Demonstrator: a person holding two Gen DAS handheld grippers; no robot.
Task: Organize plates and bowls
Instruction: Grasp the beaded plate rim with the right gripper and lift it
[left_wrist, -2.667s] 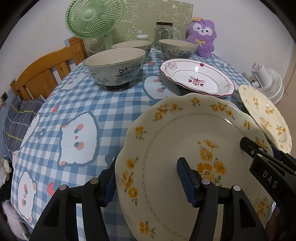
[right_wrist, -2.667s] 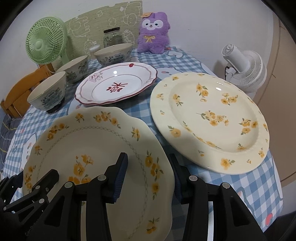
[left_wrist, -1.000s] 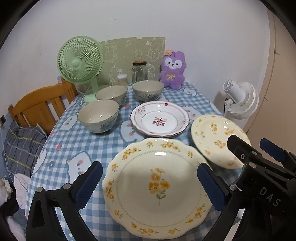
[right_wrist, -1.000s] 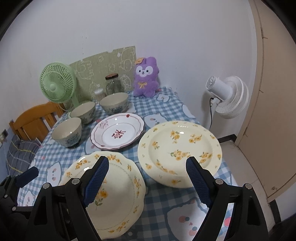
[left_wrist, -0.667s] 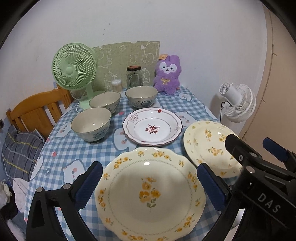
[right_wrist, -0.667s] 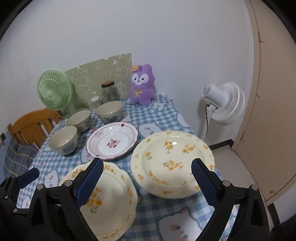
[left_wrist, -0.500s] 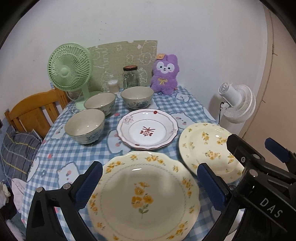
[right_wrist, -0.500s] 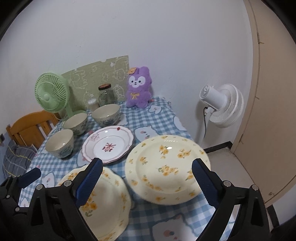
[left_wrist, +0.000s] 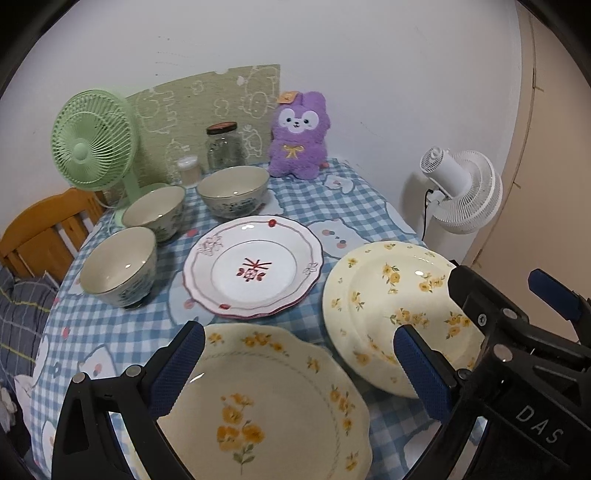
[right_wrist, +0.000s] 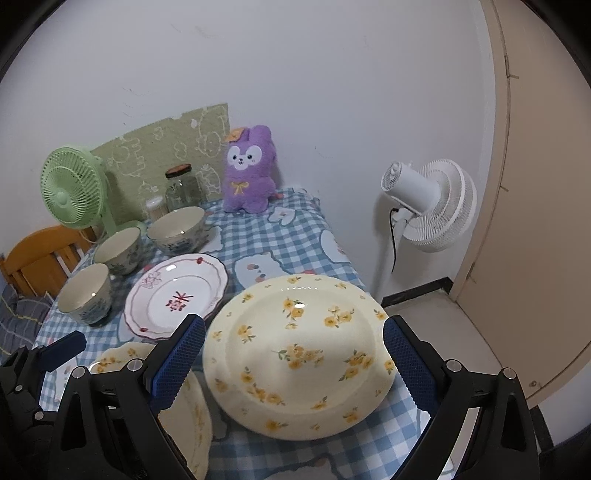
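Note:
A scalloped cream plate with yellow flowers (left_wrist: 266, 402) lies at the table's near edge under my open left gripper (left_wrist: 299, 365). A round cream plate with yellow flowers (right_wrist: 299, 354) lies to its right, overhanging the table corner, under my open right gripper (right_wrist: 291, 354). A white plate with red trim (left_wrist: 255, 266) lies in the middle. Three patterned bowls stand at the left and back: the near one (left_wrist: 120, 266), the middle one (left_wrist: 155, 210) and the far one (left_wrist: 232, 190). Both grippers are held above the plates and hold nothing.
A green desk fan (left_wrist: 92, 147), a glass jar (left_wrist: 223, 146), a small container (left_wrist: 188, 171) and a purple plush toy (left_wrist: 299, 136) stand along the back wall. A wooden chair (left_wrist: 44, 232) is at the left. A white floor fan (right_wrist: 428, 206) stands right of the table.
Both grippers opened wide, let go of the scalloped plate and drew back and up from the table. Since half a second ago the views have shifted slightly to the right.

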